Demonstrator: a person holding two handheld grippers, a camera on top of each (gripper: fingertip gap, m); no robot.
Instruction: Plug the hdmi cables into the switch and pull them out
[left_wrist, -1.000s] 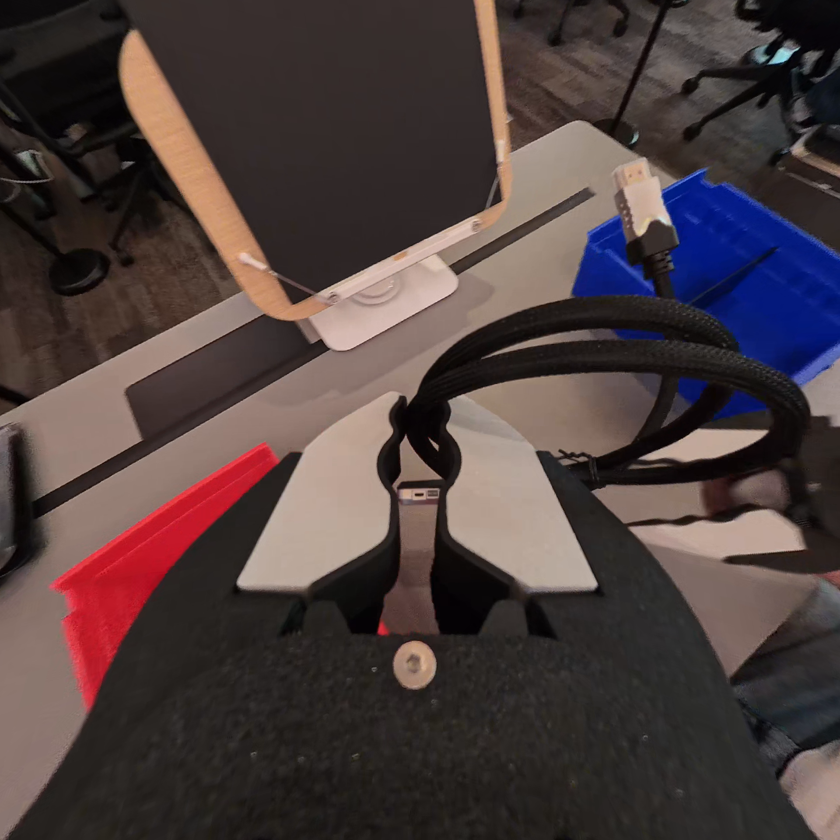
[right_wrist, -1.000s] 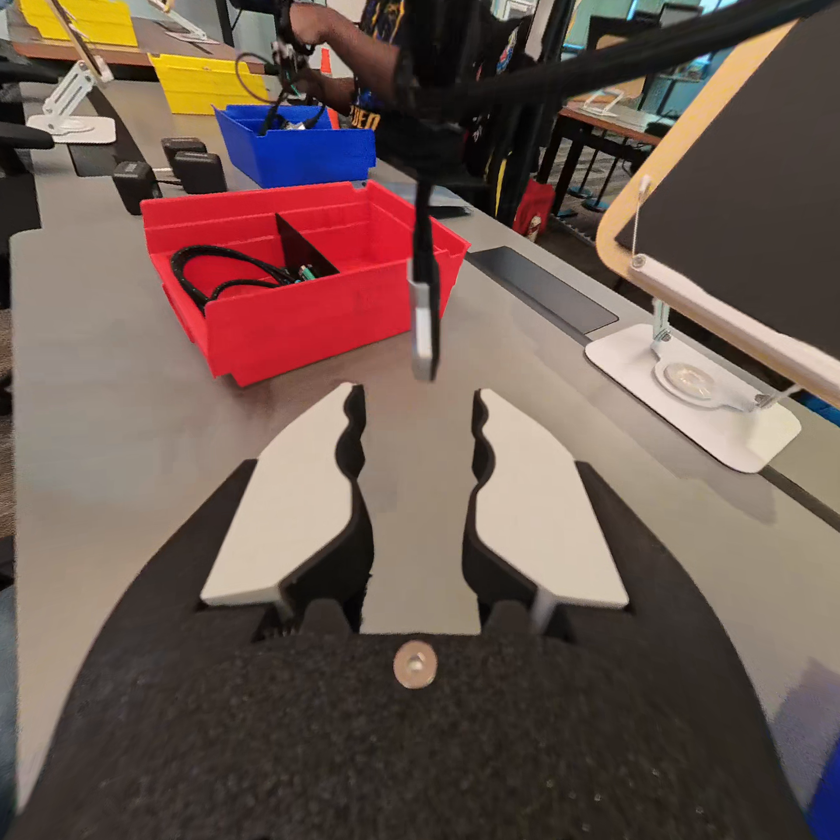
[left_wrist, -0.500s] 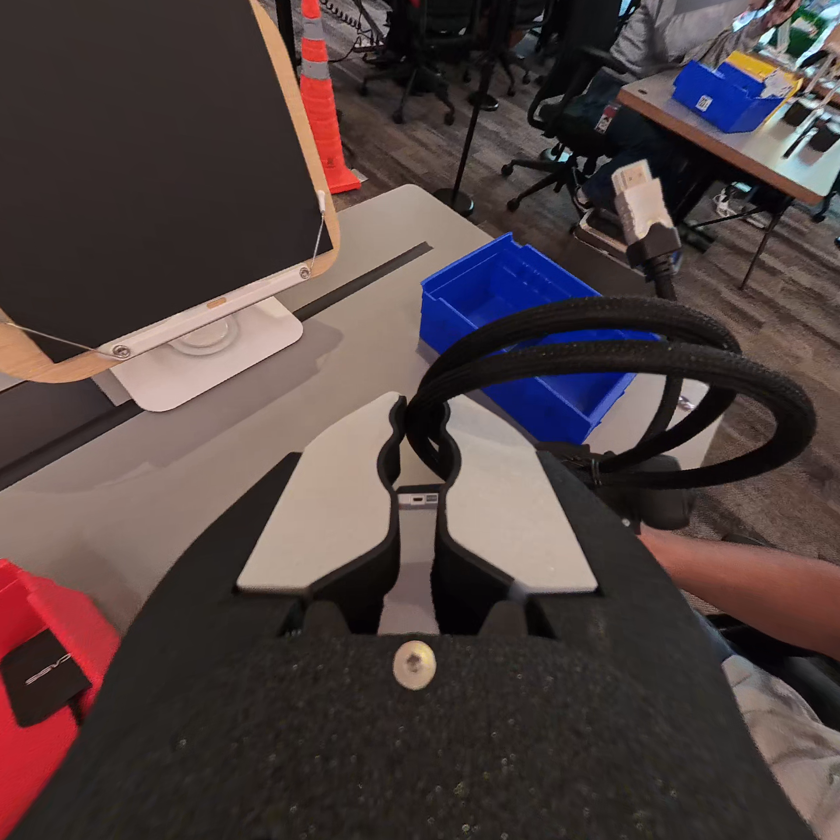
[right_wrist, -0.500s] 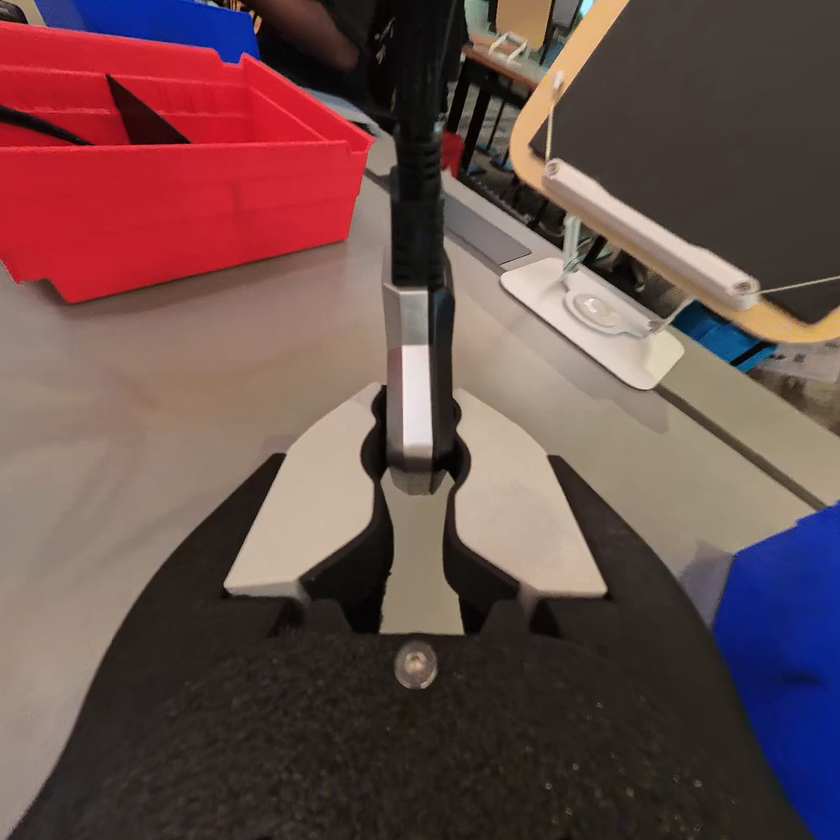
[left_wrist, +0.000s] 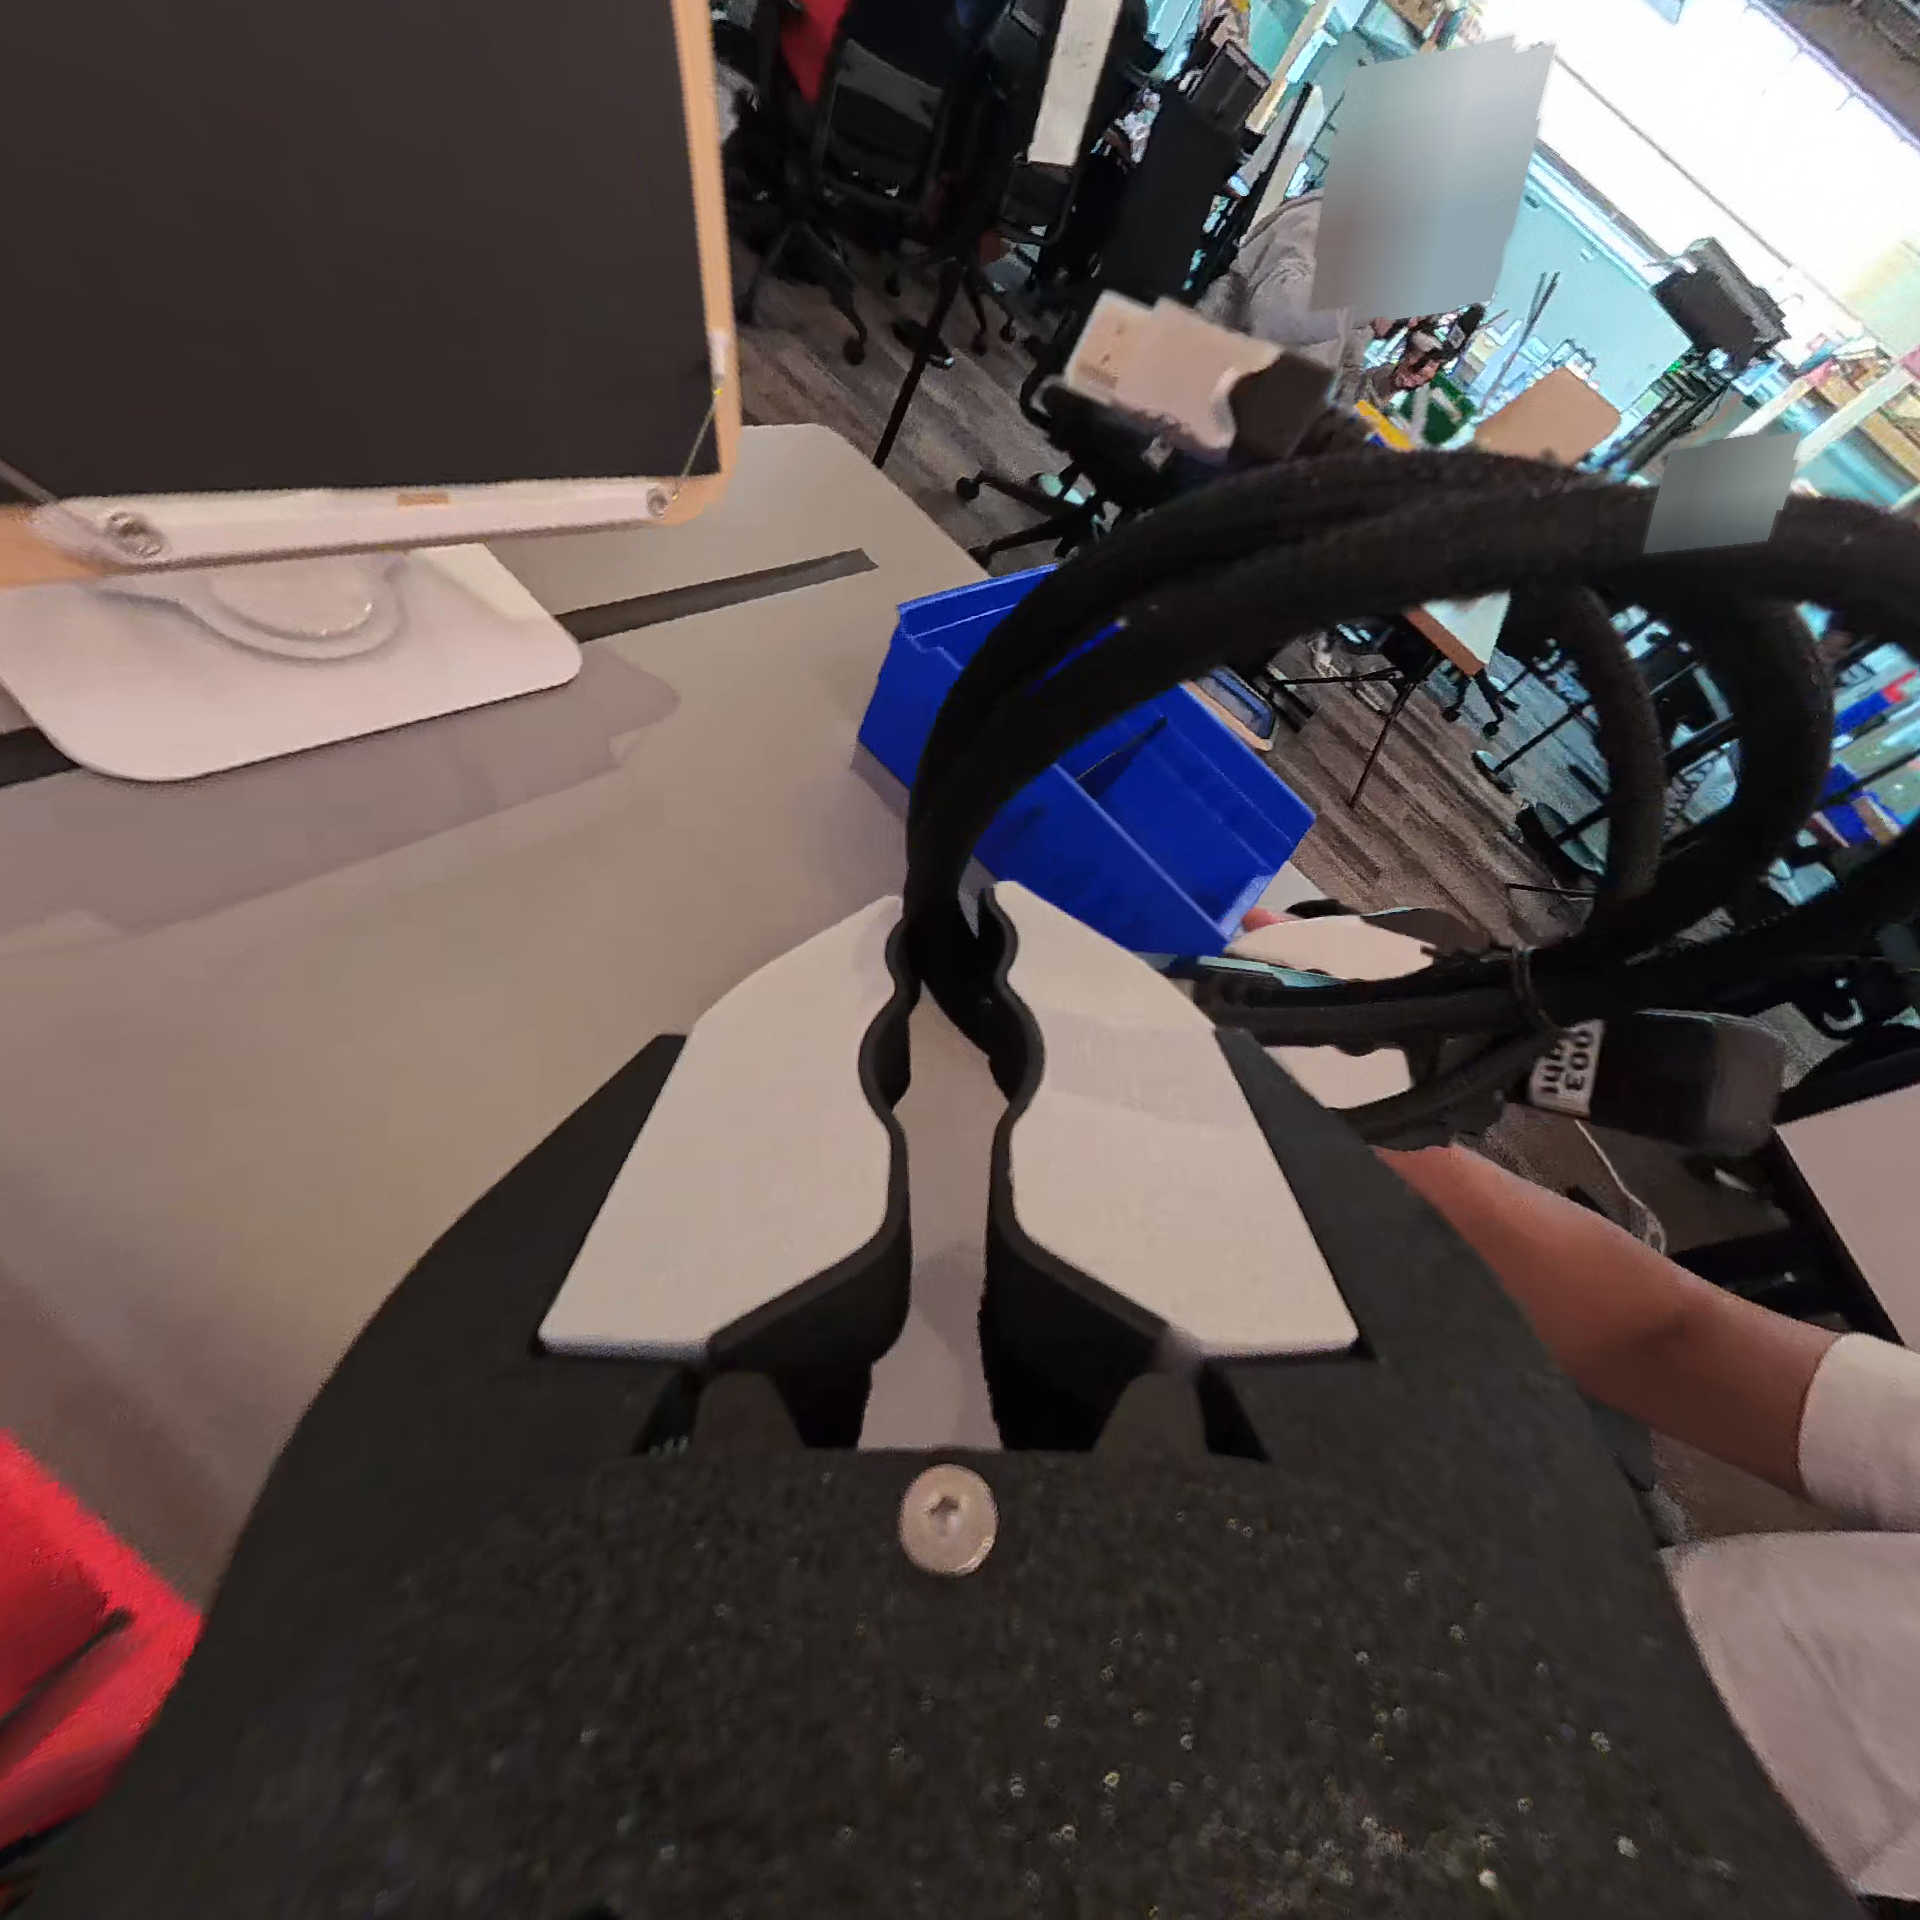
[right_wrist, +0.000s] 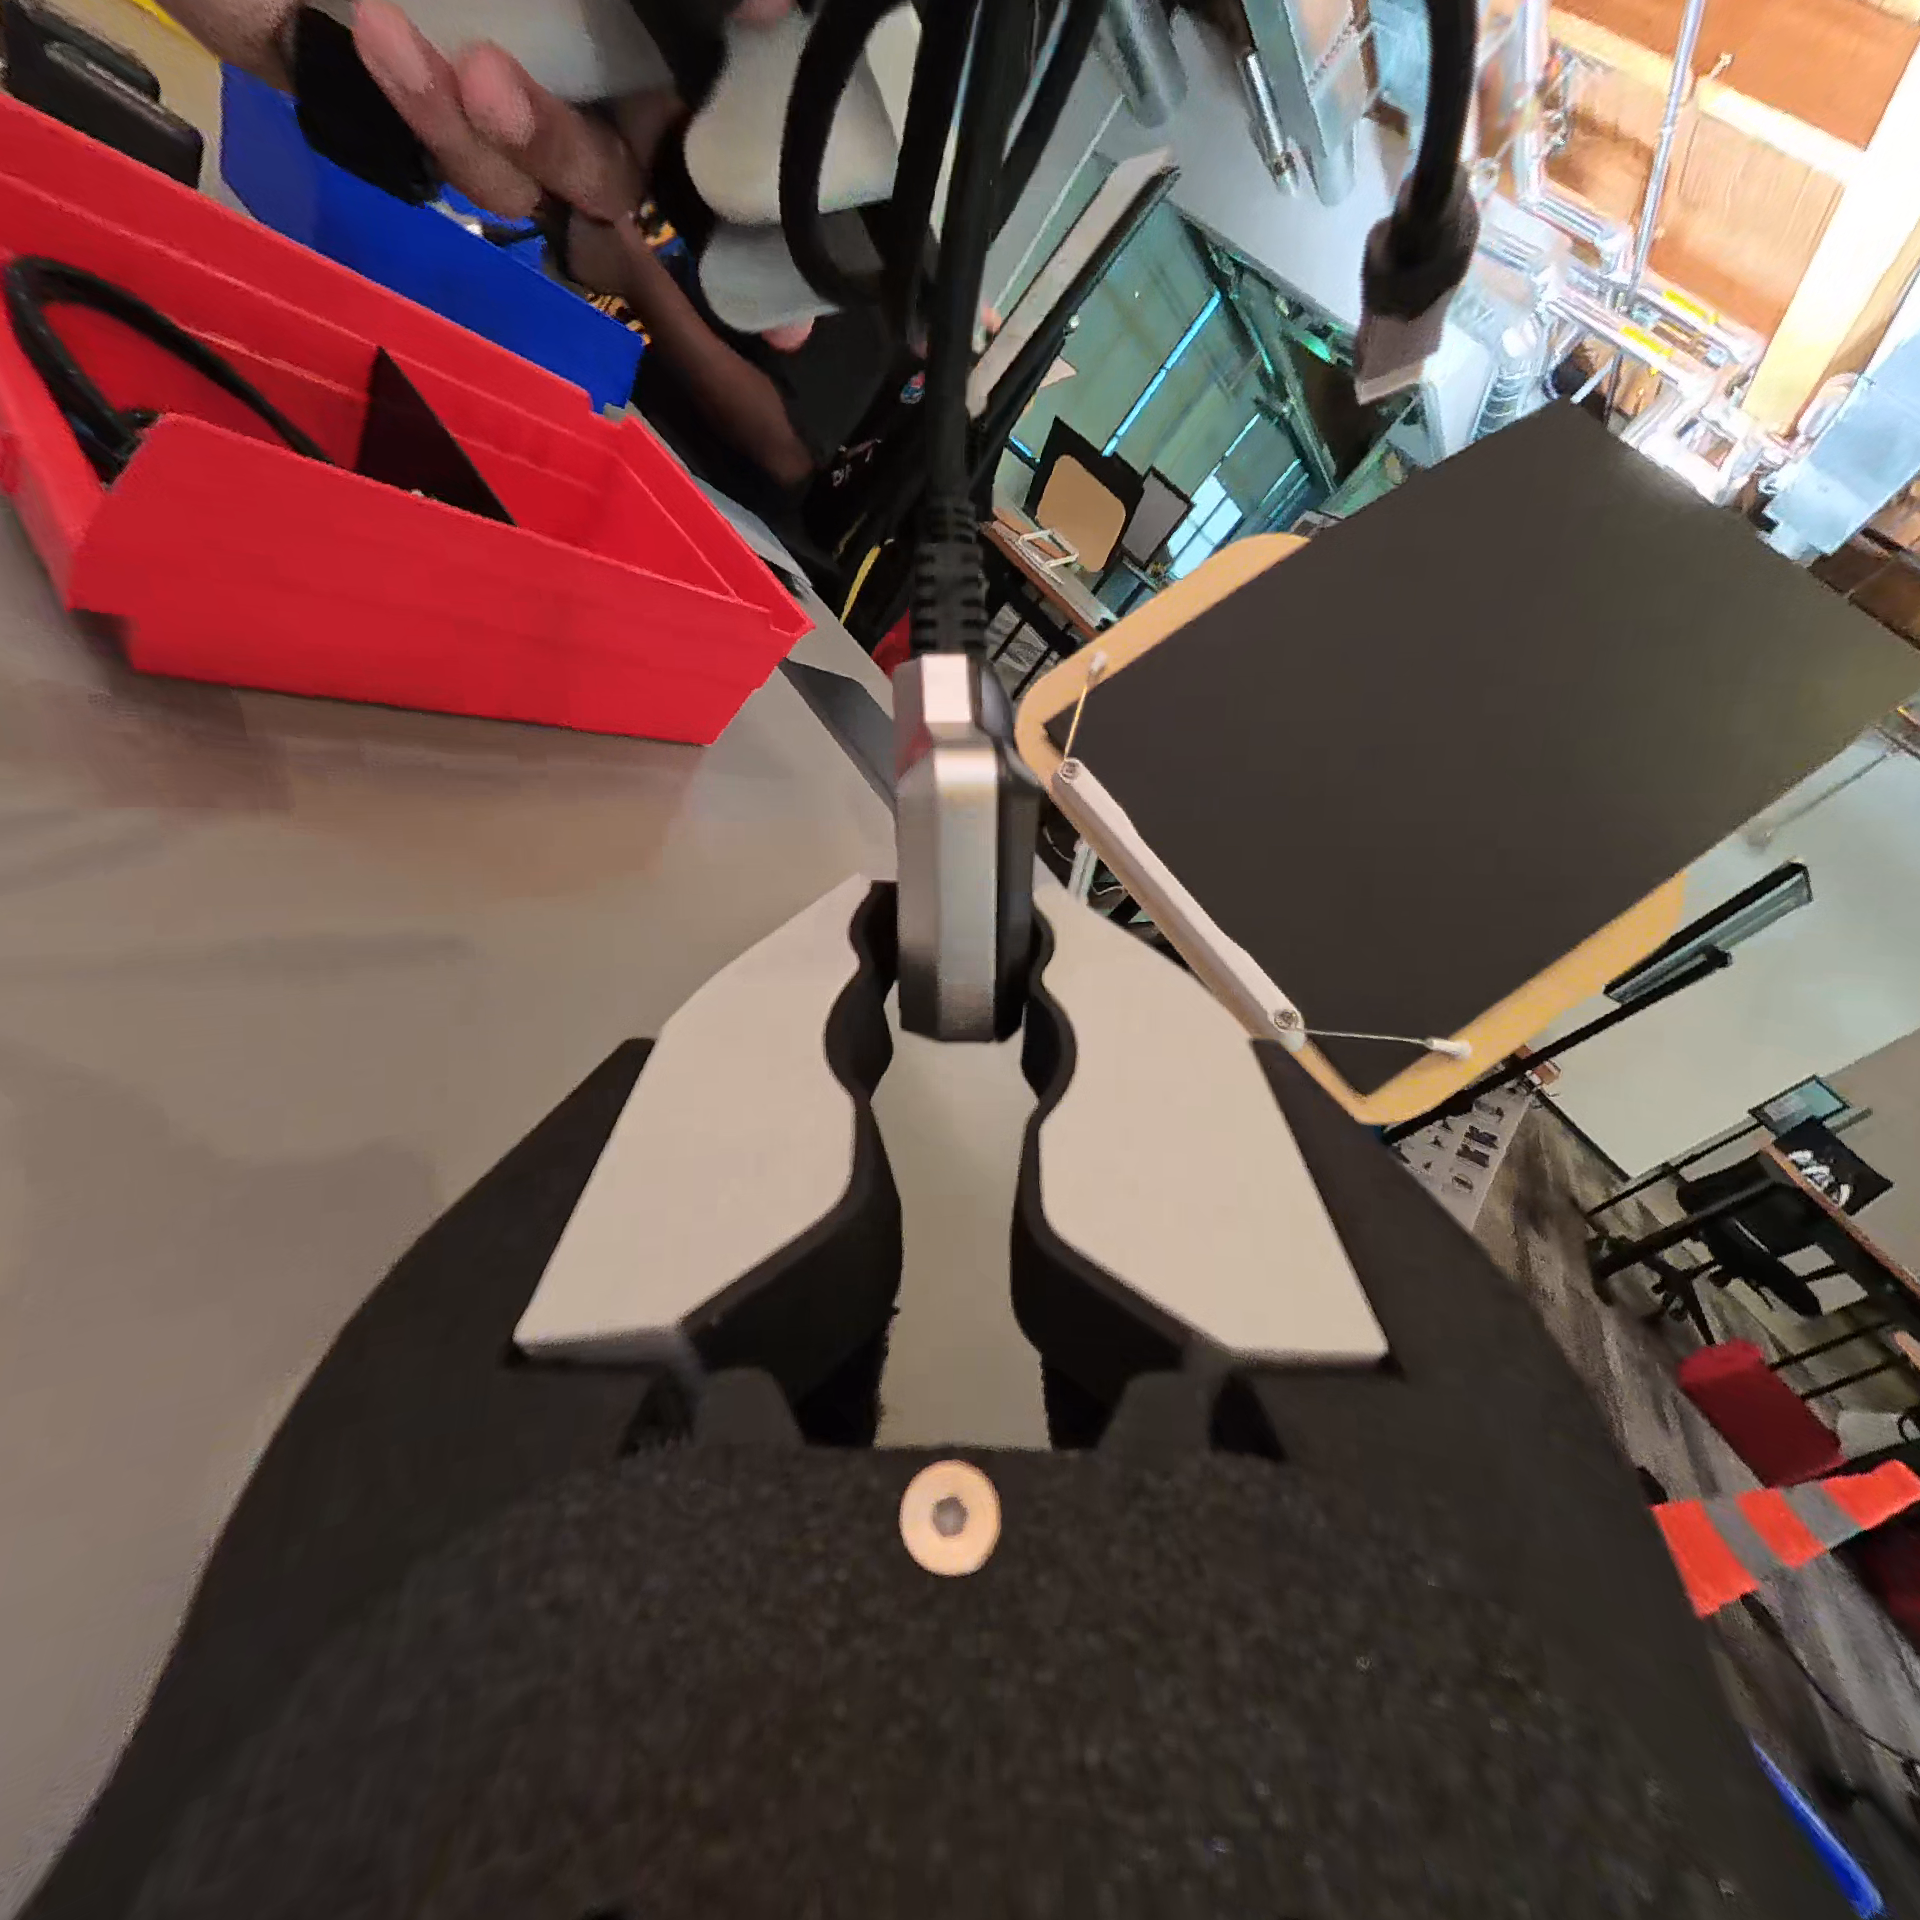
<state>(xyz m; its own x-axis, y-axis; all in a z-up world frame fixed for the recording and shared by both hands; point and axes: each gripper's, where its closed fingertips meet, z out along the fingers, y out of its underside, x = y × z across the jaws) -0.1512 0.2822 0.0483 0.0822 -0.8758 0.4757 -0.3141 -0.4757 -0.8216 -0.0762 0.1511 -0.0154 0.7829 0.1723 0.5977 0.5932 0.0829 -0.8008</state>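
— Which step are you on?

— Getting hold, I judge. My left tool (left_wrist: 951, 935) is clamped on the coiled black hdmi cable (left_wrist: 1351, 540), which loops up and off to the right above the blue bin (left_wrist: 1091, 821). My right tool (right_wrist: 961, 940) is closed around the silver plug (right_wrist: 951, 883) at one end of that cable, held up over the grey worktop (right_wrist: 312, 987).

— And the next move?

— I need the switch, and I cannot find it in either view. The red bin (right_wrist: 416, 613) holds another black cable (right_wrist: 94, 343) behind its divider; the switch may lie there or elsewhere. Once it is found, the plug must be turned so its mouth faces a port squarely, with slack left in the coil.

— What else is unclear?

— The plug's contact end is sunk between my fingers, so I cannot tell which way it faces. A second plug (right_wrist: 1403, 312) dangles at upper right, blurred. The tie on the coil is only partly visible.
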